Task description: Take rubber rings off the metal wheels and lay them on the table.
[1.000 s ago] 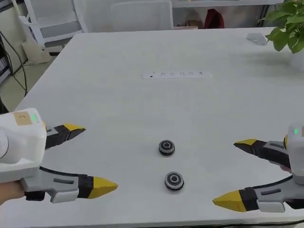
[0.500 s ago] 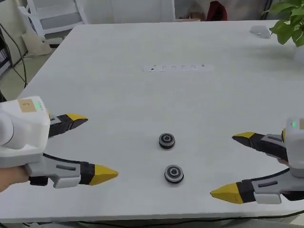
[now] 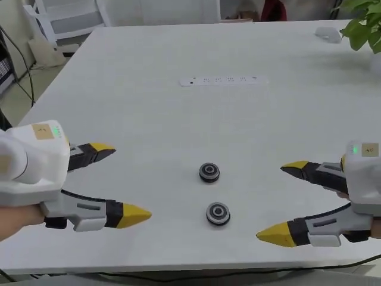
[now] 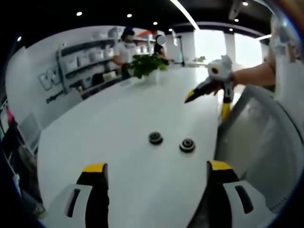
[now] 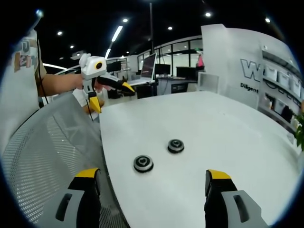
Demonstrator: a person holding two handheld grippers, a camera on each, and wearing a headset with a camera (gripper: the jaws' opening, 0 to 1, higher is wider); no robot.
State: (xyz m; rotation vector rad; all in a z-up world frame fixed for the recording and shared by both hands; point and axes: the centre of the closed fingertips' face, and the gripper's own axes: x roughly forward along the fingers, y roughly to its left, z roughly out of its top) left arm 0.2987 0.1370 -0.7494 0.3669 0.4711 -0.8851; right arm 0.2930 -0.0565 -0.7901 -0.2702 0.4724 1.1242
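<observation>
We hold the left claw (image 3: 130,181) low at the left of the head view, its two yellow-tipped jaws spread wide with nothing between them. The right claw (image 3: 271,202) mirrors it at the right, jaws spread just as wide and holding nothing. Both hover above the near part of the white surface (image 3: 149,107), tips pointing inward toward each other.

Between the two claws, and apart from both, lie two small metal wheels. The near wheel (image 3: 218,213) lies flat close to the front edge of the surface. The far wheel (image 3: 209,172) lies just beyond it, and the two do not touch. Each is dark around the outside with a paler hub at its centre.

In the left claw view, our own jaws rise from the bottom, and both wheels lie ahead of the gap between them. The right claw faces us from across the surface. In the right claw view the same pair of wheels lies ahead of the parted jaws, with the left claw facing from the far side.

Further out, a white power strip (image 3: 218,79) lies flat near the middle of the surface. A leafy green plant (image 3: 362,25) stands at the far right corner, with a small pale object (image 3: 329,34) beside it that we cannot identify.
</observation>
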